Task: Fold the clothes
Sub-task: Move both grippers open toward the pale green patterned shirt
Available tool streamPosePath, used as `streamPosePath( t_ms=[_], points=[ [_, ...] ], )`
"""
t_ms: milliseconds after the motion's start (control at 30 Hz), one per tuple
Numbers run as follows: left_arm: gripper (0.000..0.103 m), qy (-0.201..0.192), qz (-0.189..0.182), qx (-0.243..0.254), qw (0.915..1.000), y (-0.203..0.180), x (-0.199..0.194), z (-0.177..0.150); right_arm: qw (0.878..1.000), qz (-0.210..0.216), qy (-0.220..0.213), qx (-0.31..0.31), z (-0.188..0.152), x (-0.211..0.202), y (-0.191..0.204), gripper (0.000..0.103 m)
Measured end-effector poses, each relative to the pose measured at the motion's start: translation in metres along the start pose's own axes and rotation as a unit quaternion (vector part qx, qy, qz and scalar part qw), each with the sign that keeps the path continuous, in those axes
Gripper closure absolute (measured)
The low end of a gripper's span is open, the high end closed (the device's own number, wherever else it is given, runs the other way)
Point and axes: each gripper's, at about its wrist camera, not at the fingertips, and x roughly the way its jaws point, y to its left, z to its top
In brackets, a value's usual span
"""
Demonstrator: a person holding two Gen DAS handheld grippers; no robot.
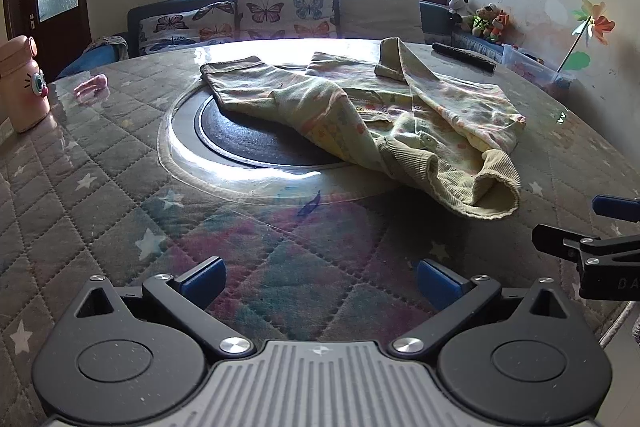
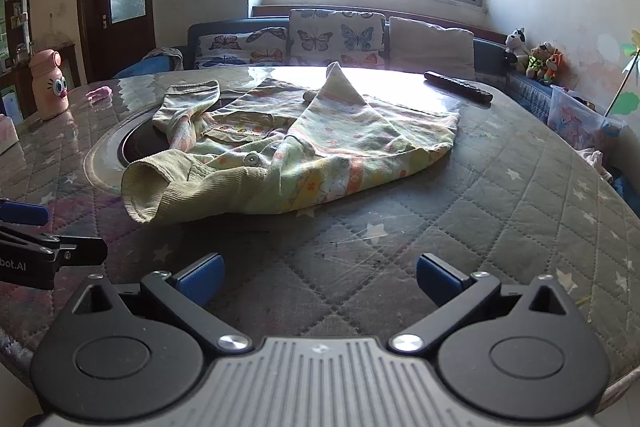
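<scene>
A crumpled yellow-green jacket [image 1: 372, 115] lies mid-counter [image 1: 100, 187], partly over a dark round inset [image 1: 256, 143]. Both the left tool [image 1: 320, 283] and right tool [image 2: 319, 279] hover wide apart, holding nothing. Only the right wrist view shows the jacket's button [image 2: 252, 158]; only the left shows the pinwheel's [image 1: 592, 23] orange and green blades.

Left tongs [image 1: 320, 281] & right tongs [image 2: 319, 277]: both spread wide, empty, low at near edge, side by side, pointing far.
</scene>
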Motion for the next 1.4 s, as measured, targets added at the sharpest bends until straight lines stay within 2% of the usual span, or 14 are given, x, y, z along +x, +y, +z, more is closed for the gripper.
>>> streamPosePath(
  t_ms=[533, 1400],
  points=[
    [0.0, 0.009, -0.003, 0.004, 0.9999, -0.004, 0.002, 0.0, 1.0, -0.003, 0.005, 0.004, 0.002, 0.002, -0.001, 0.0],
    [0.0, 0.018, 0.007, 0.003, 0.9998, 0.004, 0.018, 0.018, 1.0, 0.003, 0.017, 0.005, 0.013, 0.018, -0.002, 0.0]
  ],
)
